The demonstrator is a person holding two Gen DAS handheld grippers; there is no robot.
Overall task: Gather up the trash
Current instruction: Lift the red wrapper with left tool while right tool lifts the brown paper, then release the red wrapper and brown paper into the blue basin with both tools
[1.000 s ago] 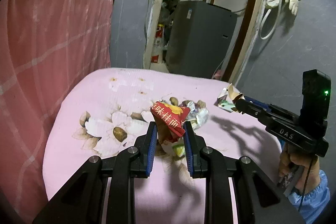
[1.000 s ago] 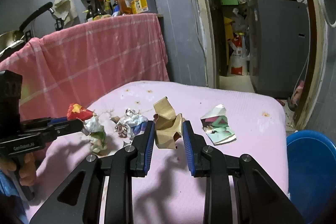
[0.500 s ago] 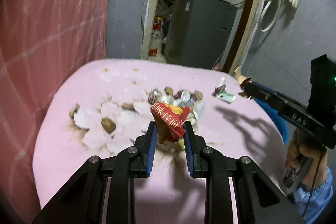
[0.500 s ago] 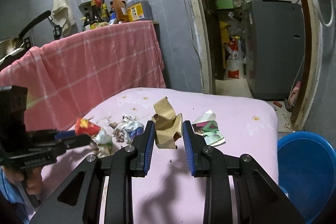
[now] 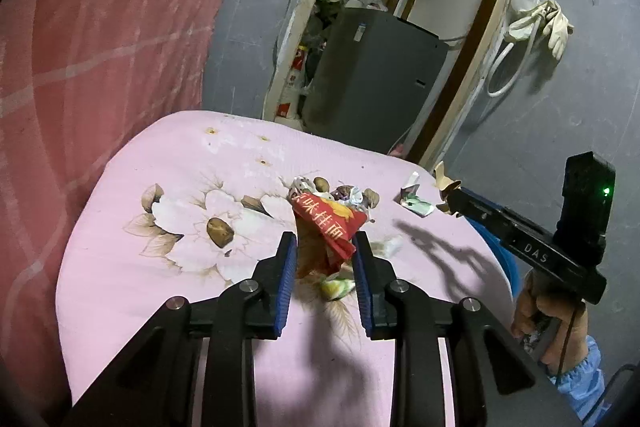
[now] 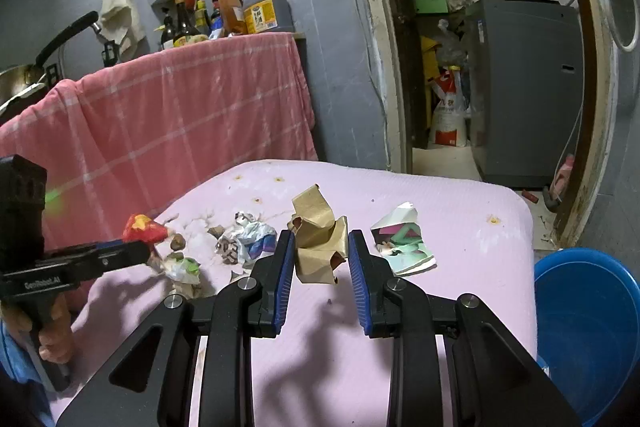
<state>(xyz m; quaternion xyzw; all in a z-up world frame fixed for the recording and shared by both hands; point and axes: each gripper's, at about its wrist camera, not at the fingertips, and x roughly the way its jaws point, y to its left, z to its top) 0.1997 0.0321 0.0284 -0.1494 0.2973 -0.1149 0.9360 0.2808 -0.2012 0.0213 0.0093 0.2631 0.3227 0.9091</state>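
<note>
Both pairs of jaws are gripping trash. On the left gripper (image 5: 325, 255) the jaws are opening a little, but the blue ribbed pads (image 5: 289, 279) are still touching a crinkly red wrapper (image 5: 329, 223) with yellow writing. A pale green and white scrap (image 5: 337, 285) is hanging under it, and its bottom is hard to make out. The right gripper (image 6: 320, 255) is squeezing a crumpled brown paper (image 6: 318, 239), which is stiff and folded into sharp corners.

More trash is lying on the soft pink cloth (image 6: 460, 211) with big printed flowers. A shiny silver and blue ball of foil (image 6: 246, 237) is sitting near the left gripper. A flat folded paper (image 6: 404, 241) with green and pink patches is lying just beside the right gripper. A round blue plastic bucket (image 6: 584, 327) is standing at the table's right edge, and the picture is cutting off part of it. Each hand is partly showing in the other camera, with a blue sleeve (image 5: 580, 383) at the wrist.
</note>
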